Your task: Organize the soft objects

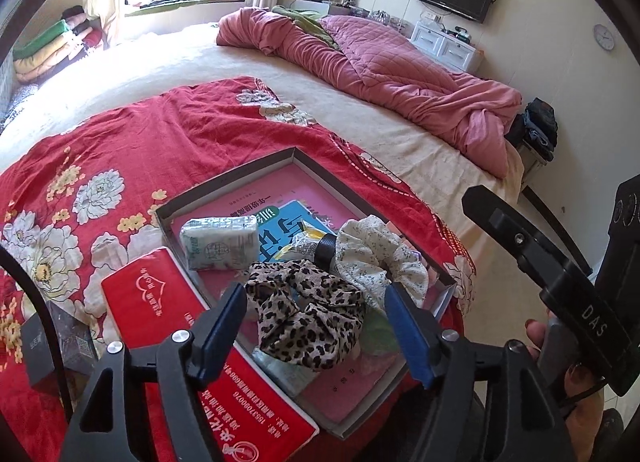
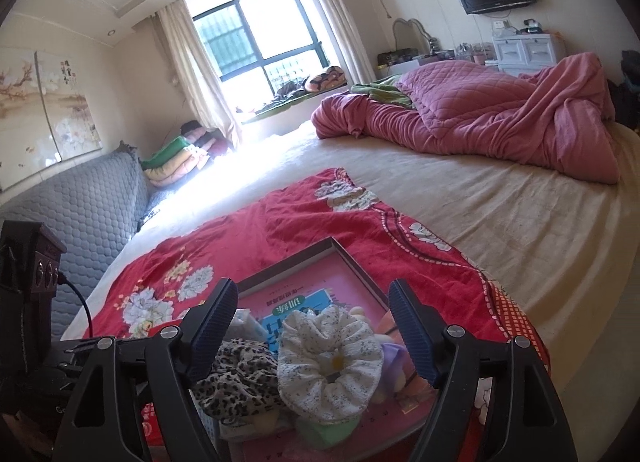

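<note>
1. Both scrunchies, the leopard scrunchie (image 1: 308, 314) and the white scrunchie (image 2: 328, 362), are lying inside the shallow box (image 1: 228, 182) on the red bedspread (image 1: 160, 134).
2. The left gripper (image 1: 316, 326) and right gripper (image 2: 310, 326) are hanging above them, fingers apart, gripping nothing.
3. Placing looks finished; next is probably fetching another soft item.

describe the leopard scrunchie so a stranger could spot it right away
On the bed lies a red flowered cloth, and on it an open shallow box. At the box's near end lies the leopard scrunchie, a ruffled fabric ring. Its tan and black spots set it apart from the white flowered scrunchie beside it.
</note>
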A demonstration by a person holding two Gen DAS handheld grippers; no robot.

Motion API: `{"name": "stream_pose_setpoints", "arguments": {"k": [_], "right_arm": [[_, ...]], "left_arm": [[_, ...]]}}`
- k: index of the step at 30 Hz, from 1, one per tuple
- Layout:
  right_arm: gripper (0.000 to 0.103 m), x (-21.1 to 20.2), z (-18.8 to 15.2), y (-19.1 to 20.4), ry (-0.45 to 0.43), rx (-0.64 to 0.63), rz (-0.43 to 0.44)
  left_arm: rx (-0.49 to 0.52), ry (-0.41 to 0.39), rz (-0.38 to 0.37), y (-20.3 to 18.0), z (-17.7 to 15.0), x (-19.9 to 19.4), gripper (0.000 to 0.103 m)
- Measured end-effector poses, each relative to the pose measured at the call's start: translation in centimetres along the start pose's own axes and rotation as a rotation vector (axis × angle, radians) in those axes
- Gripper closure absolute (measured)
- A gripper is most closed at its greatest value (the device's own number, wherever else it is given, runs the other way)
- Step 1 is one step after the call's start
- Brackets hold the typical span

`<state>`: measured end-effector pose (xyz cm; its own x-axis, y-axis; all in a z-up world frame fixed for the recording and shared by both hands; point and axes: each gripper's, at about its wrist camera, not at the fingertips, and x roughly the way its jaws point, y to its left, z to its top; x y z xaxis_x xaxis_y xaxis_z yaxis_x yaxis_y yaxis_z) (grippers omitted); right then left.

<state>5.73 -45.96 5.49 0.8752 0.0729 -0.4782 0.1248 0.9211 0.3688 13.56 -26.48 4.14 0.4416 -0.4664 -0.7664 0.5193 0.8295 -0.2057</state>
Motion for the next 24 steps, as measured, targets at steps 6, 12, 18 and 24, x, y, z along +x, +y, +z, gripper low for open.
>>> {"name": "stream_pose_setpoints", "arguments": {"k": [6, 12, 18, 24], "right_arm": [[0.024, -1.8, 0.6, 3.6, -0.007, -0.038, -0.027], [0.024, -4.0, 0.5, 6.5, -0.032, -0.066, -0.089], [0.024, -7.4, -0.3, 9.7, -0.068, -0.069, -0.103], [0.024, -9.8, -1.9, 11.5, -0.01, -0.011, -0.076]], "left_arm": [[-0.005, -0.071, 0.043, 0.8, -0.7, -3.8, 0.021], [-0.027, -0.129, 0.089, 1.9, -1.6, -7.2, 0.018], [-0.054, -0.164, 0.123, 3.4, -3.0, -9.8, 0.018], [-0.066, -0.148, 0.205, 4.6, -5.0, -11.3, 0.018]]}}
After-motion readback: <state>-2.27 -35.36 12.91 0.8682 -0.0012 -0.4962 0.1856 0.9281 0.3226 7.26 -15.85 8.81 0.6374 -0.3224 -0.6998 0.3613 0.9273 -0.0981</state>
